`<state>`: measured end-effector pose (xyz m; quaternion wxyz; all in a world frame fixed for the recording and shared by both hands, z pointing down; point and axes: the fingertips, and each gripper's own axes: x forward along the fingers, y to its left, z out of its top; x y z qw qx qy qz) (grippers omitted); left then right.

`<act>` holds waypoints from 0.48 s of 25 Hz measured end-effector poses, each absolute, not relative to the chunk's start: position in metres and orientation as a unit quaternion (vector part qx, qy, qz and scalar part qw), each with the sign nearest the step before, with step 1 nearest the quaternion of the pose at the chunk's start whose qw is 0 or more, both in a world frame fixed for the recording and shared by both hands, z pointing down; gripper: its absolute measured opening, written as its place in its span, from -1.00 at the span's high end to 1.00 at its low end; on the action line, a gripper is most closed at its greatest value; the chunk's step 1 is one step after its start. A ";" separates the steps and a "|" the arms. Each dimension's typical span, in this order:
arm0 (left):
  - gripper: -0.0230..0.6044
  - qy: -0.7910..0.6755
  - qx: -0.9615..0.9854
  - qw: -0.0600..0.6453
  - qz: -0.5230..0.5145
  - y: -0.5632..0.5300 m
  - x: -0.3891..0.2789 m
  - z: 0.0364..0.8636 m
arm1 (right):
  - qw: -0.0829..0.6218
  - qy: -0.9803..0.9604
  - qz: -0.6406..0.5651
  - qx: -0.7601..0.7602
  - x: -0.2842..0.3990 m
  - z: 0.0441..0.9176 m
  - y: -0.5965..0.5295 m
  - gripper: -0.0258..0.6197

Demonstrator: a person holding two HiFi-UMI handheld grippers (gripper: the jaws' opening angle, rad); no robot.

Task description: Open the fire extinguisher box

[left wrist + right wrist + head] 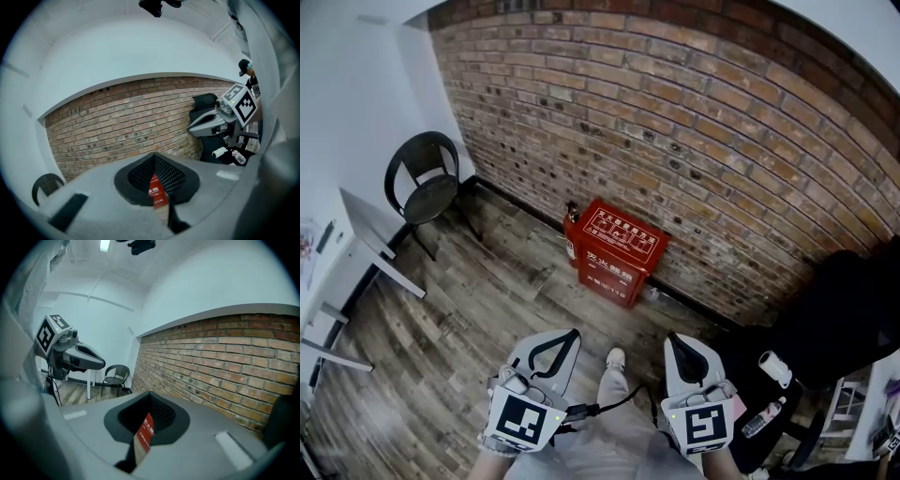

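A: Where is the fire extinguisher box?

B: On the floor, backed against the foot of the brick wall. Its sloped lid looks down and closed. A red extinguisher stands touching, or just beside, its left end.

A: Which way does its long side run?

B: Along the wall, so from upper left to lower right in the head view. The lettered front faces the person.

A: And from the tongs?

B: Straight ahead and lower, well apart from both. The left tongs and right tongs are held side by side in front of the body, and the box sits almost midway between the lines they point along. Each gripper view shows a strip of red through its own slit. I can't call either hand nearer.

A: State of the tongs?

B: Both pressed together with only a thin slit, holding nothing.

A: So what does the opening call for?

B: In my judgement, closing the whole gap first, then getting at the lid's front edge. A chair stands far off to the left, out of the way.
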<state>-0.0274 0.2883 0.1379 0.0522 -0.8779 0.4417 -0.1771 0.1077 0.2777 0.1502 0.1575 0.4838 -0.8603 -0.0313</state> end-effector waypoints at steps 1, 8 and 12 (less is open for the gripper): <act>0.93 0.445 -0.876 0.051 -0.178 0.282 -0.030 0.138 | 0.157 -0.862 -0.031 0.481 0.106 0.150 0.270 0.90; 0.93 0.463 -0.866 0.048 -0.185 0.226 -0.033 0.140 | 0.158 -0.871 -0.025 0.464 0.105 0.156 0.210 0.90; 0.93 0.471 -0.861 0.042 -0.188 0.192 -0.034 0.141 | 0.159 -0.878 -0.021 0.452 0.101 0.158 0.172 0.90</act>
